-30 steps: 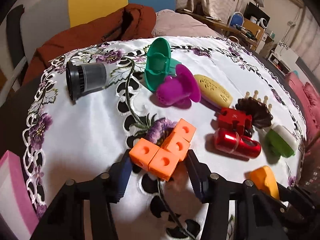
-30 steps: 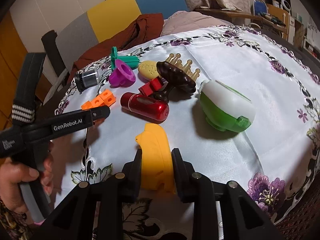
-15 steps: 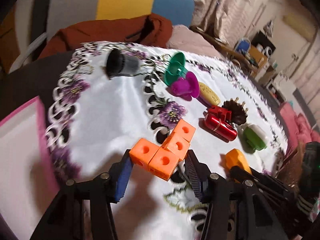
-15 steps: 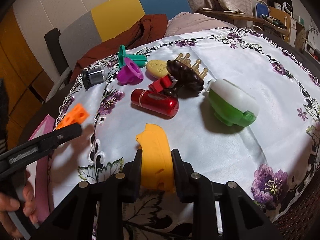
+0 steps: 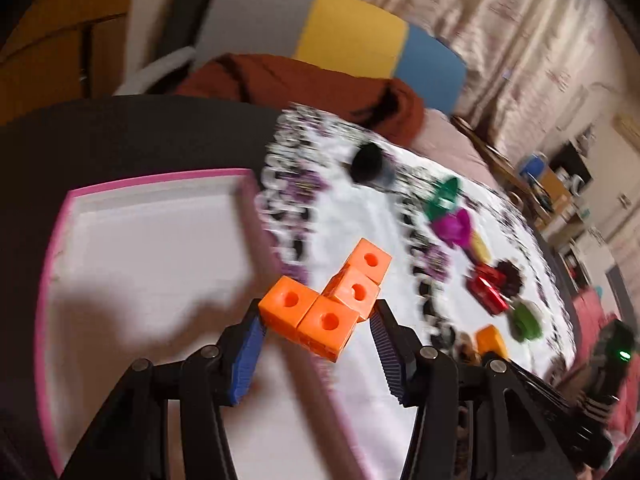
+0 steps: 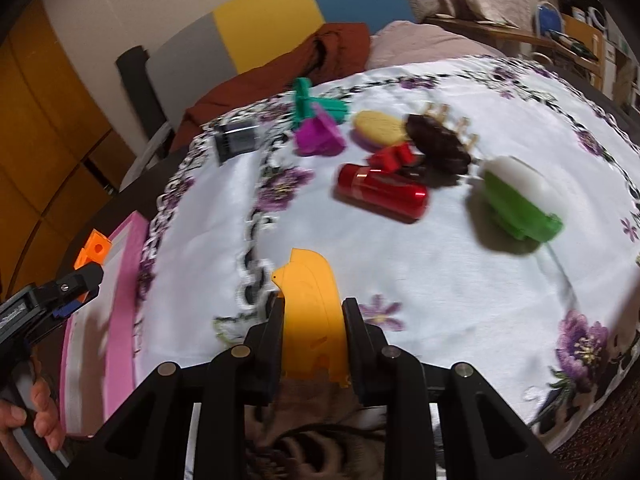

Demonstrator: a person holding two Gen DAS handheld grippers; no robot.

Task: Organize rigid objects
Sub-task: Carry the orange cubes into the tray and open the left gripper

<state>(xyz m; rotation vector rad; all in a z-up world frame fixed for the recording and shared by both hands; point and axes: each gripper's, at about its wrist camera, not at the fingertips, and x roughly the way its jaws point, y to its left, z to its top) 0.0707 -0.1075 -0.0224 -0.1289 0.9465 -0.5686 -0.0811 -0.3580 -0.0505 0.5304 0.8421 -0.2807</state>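
Risk: orange blocks (image 5: 332, 304), 4 joined cubes pinched off-centre by left gripper (image 5: 316, 344), could twist loose or catch tray (image 5: 152, 178) rim. Left gripper tilted down, blocks above tray's near edge. Right gripper (image 6: 312, 336) tilted down, pinching yellow piece (image 6: 312, 312) above cloth (image 6: 400, 264).

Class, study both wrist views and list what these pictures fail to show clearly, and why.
- Left wrist view: the small objects far out on the tablecloth are smeared by motion blur.
- Left wrist view: the pink tray is cut off at its near end by the left tongs.
- Right wrist view: the yellow piece has its lower end hidden between the right tongs.
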